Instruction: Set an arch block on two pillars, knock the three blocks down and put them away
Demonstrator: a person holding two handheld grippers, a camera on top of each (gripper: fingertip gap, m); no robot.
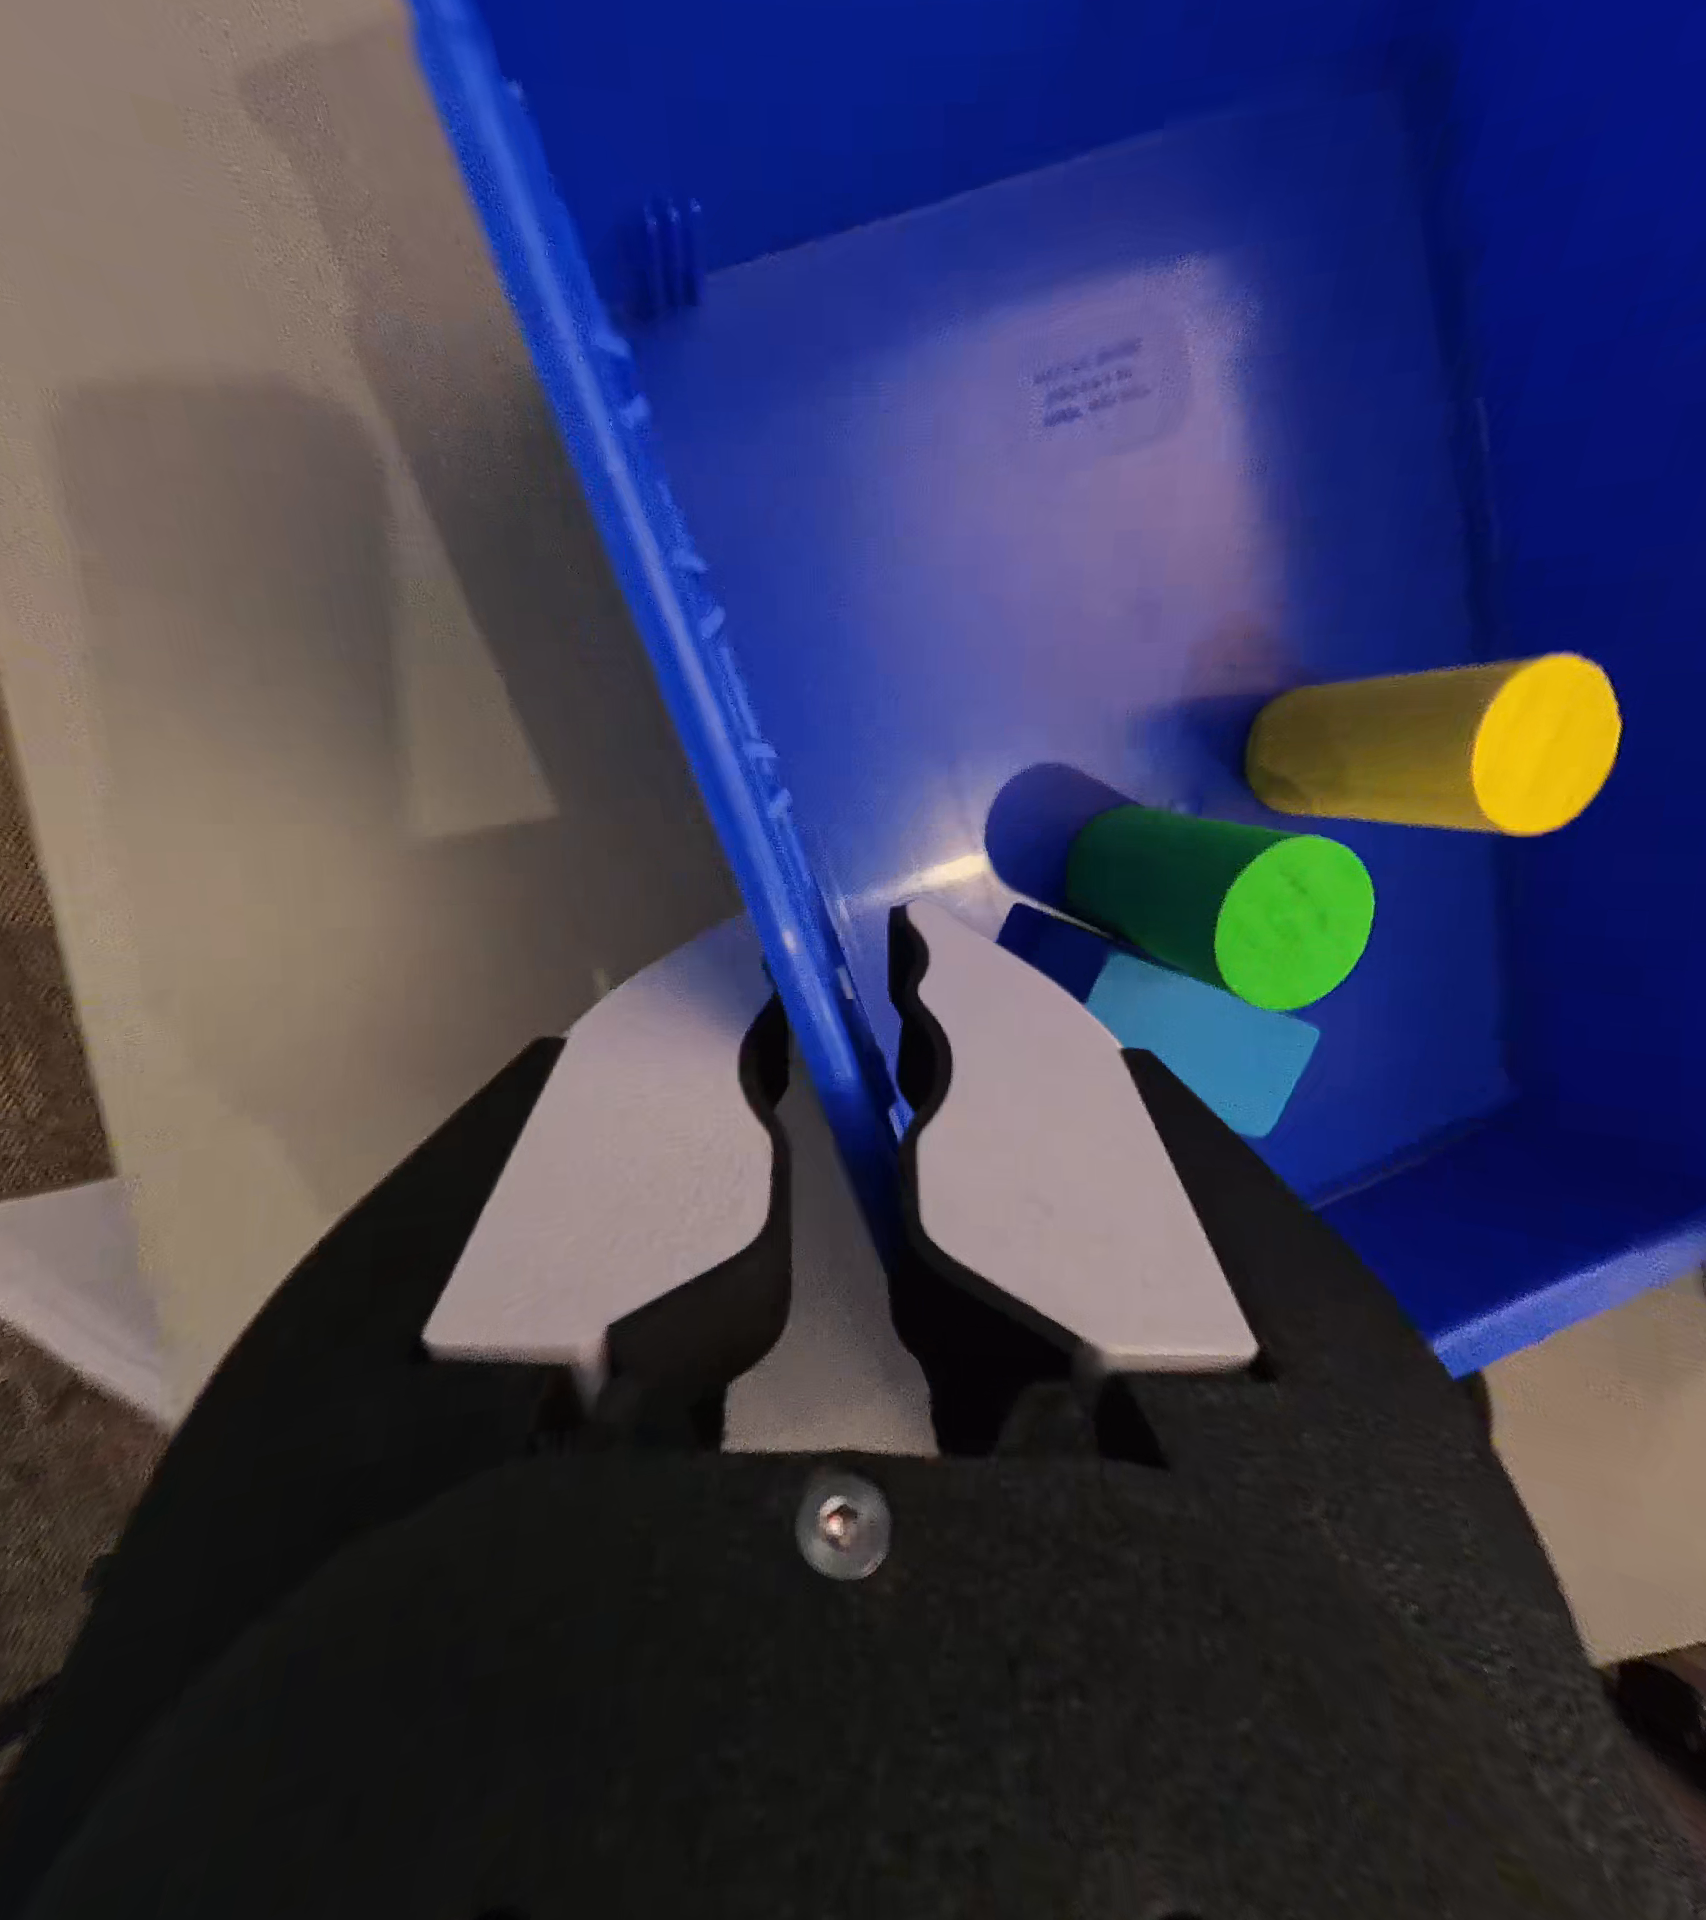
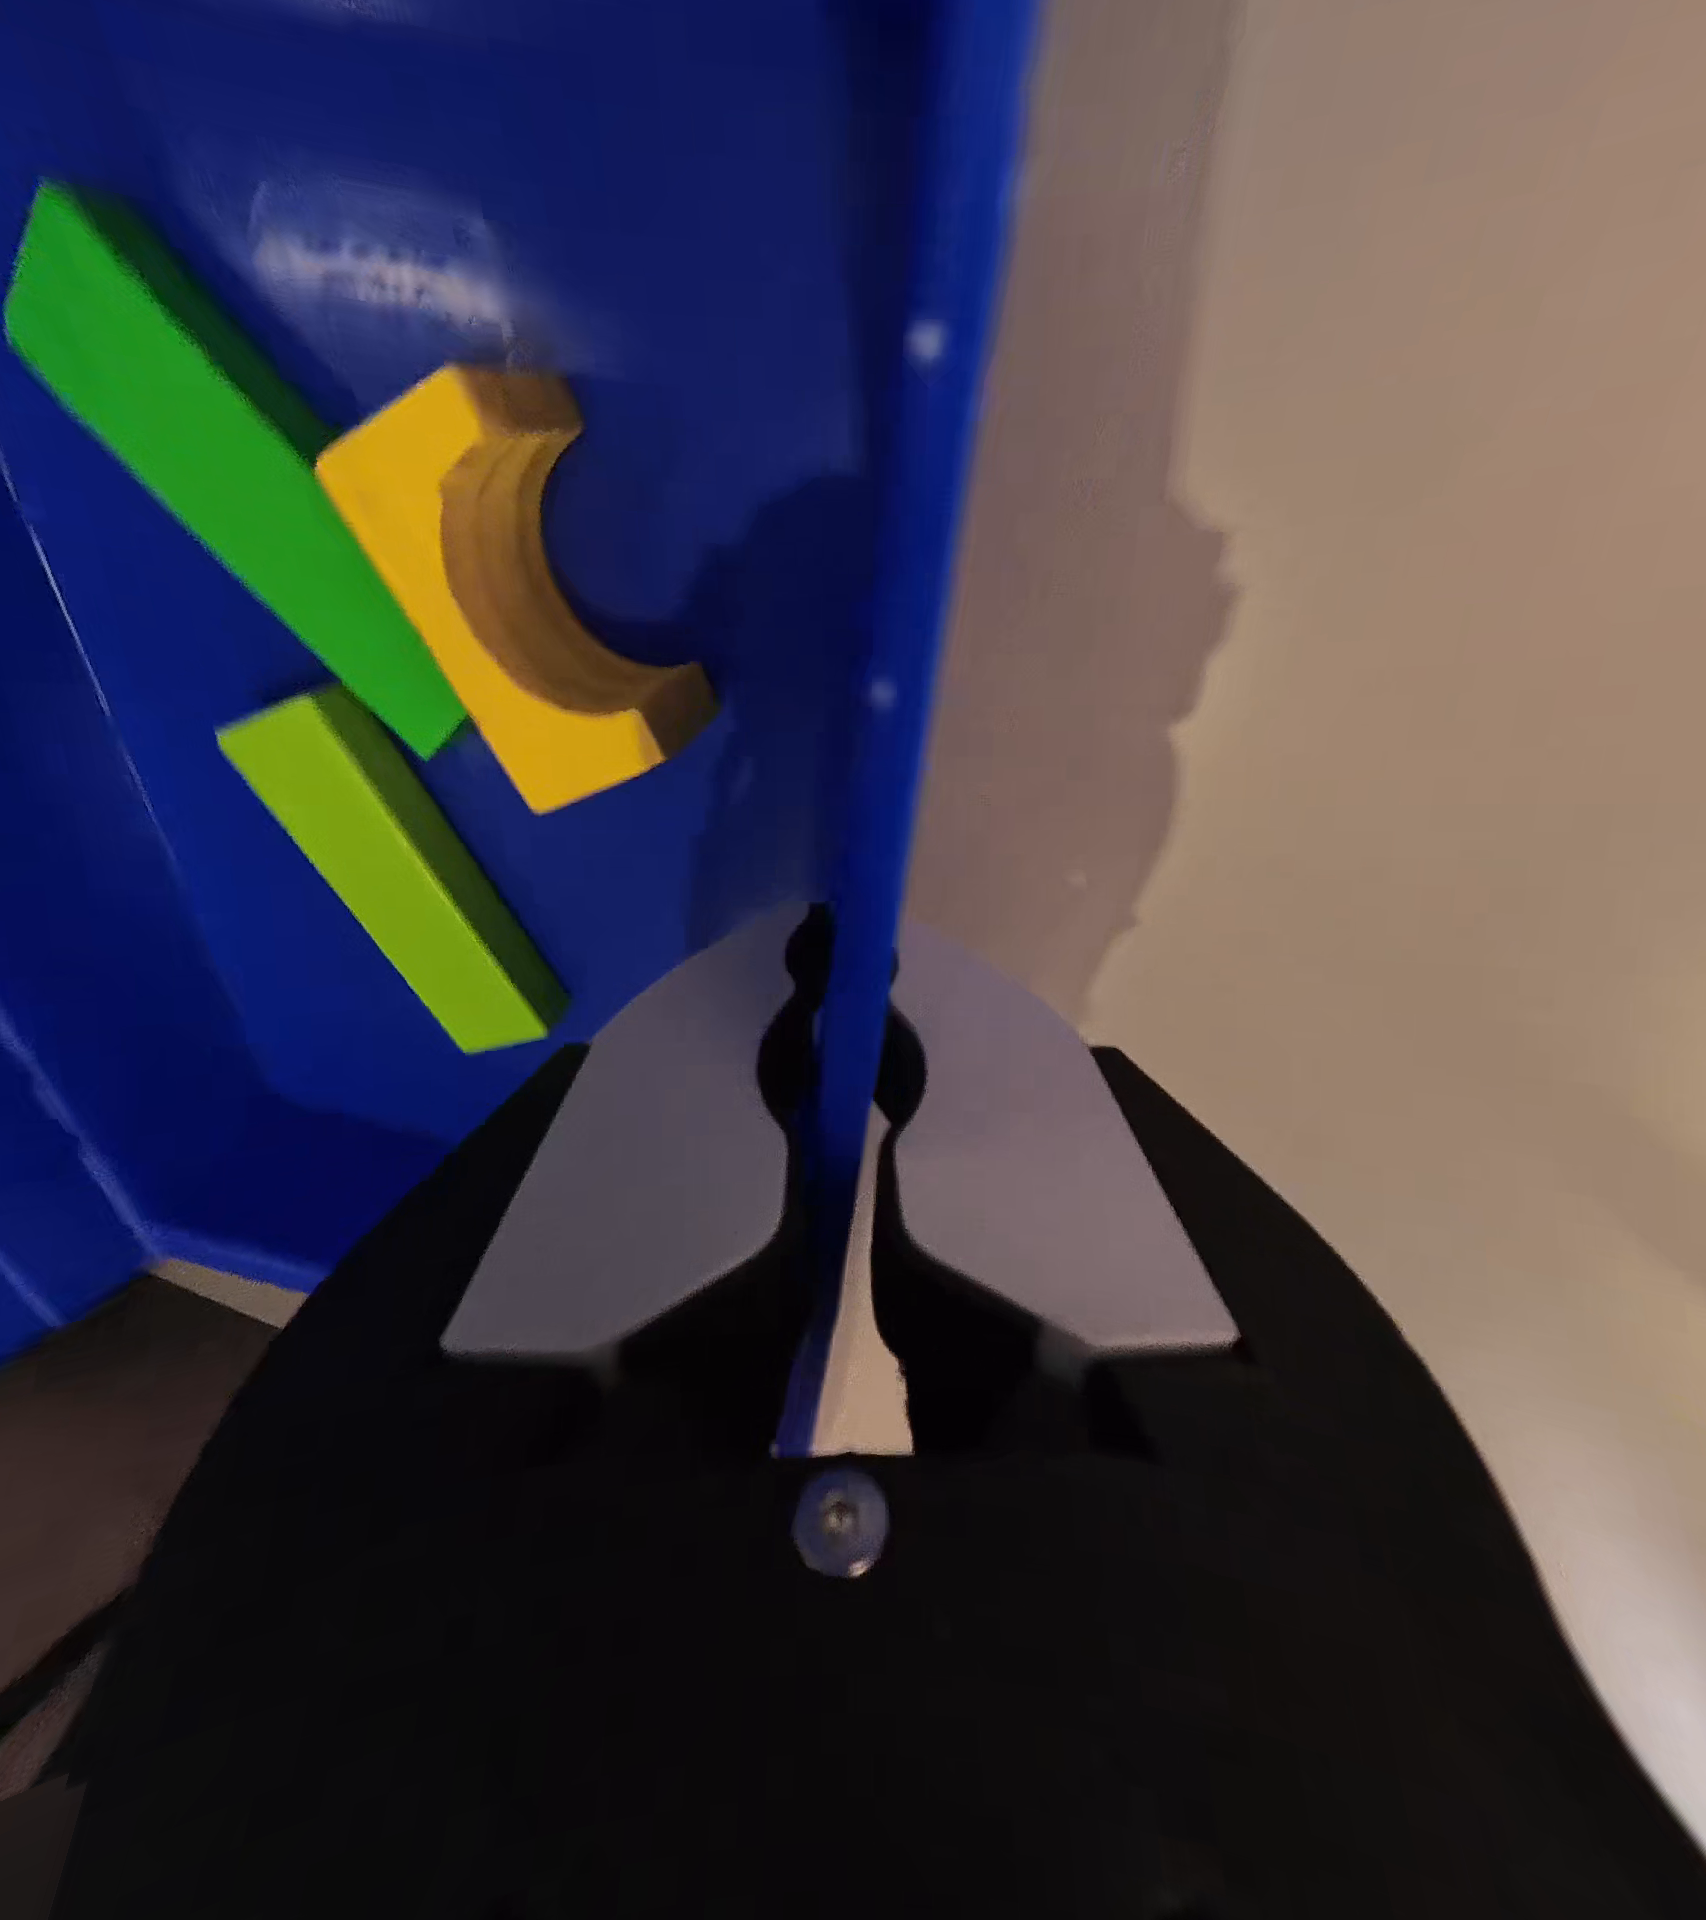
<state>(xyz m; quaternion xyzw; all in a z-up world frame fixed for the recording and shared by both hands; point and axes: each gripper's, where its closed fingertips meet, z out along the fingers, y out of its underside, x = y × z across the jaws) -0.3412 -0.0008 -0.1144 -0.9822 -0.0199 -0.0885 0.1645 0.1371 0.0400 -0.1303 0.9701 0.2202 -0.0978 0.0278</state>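
Blocks lie inside your blue bin (image 1: 1036,260). On your left side you see a yellow roll (image 1: 1431,743), a green roll (image 1: 1218,914) and a light blue block (image 1: 1213,1039) touching the green roll. On your right side a yellow arch (image 2: 506,592) leans on a long green bar (image 2: 205,447), with a lime bar (image 2: 381,862) just beside. Your left gripper (image 1: 833,966) pinches the bin's left wall. Your right gripper (image 2: 844,966) pinches the right wall.
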